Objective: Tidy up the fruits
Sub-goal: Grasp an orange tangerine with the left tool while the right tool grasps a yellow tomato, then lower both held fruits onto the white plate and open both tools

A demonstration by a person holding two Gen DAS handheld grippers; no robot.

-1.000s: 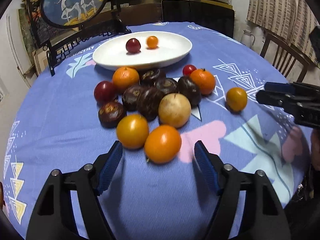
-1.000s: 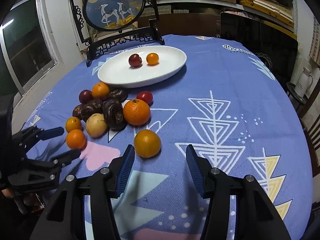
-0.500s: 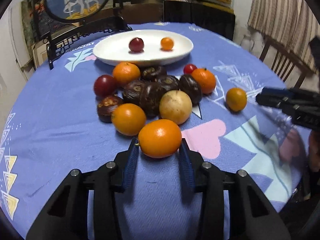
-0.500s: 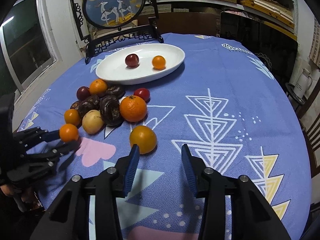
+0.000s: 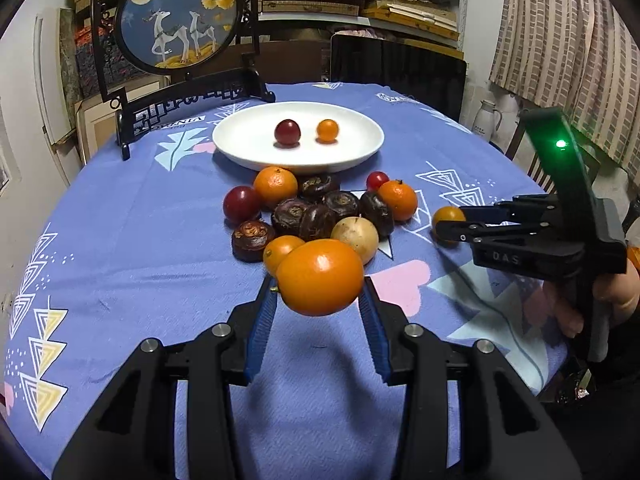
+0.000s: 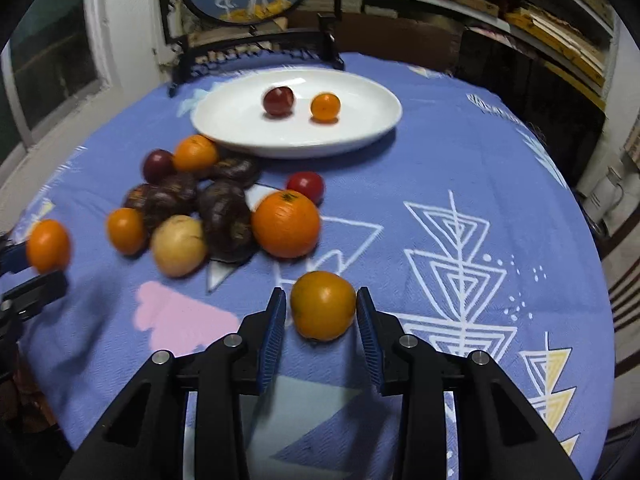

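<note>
While the left gripper (image 5: 320,300) at the bottom centre of its own view pinched a smooth oval orange fruit (image 5: 320,277) between its blue pads, that fruit hung clear above the purple patterned tablecloth (image 5: 132,248). In the right wrist view, the right gripper (image 6: 321,314) sat at lower centre with its jaws closing around a round, darker orange fruit (image 6: 323,305) that rested on the cloth; its right pad appeared to touch the fruit, while a thin gap showed at the left pad. Just beyond, in the middle of both frames, lay a cluster of fruit: dark brown wrinkled ones (image 5: 316,220), a pale yellow round one (image 5: 355,237), orange tangerines (image 6: 286,224) and small red ones (image 5: 241,203). Farther back, above centre, stood a white oval plate (image 5: 248,140) carrying a small dark red fruit (image 5: 287,132) and a small orange fruit (image 5: 327,130), apart from each other. At the far edge of the table rose a round painted deer screen on a black stand (image 5: 179,14).
</note>
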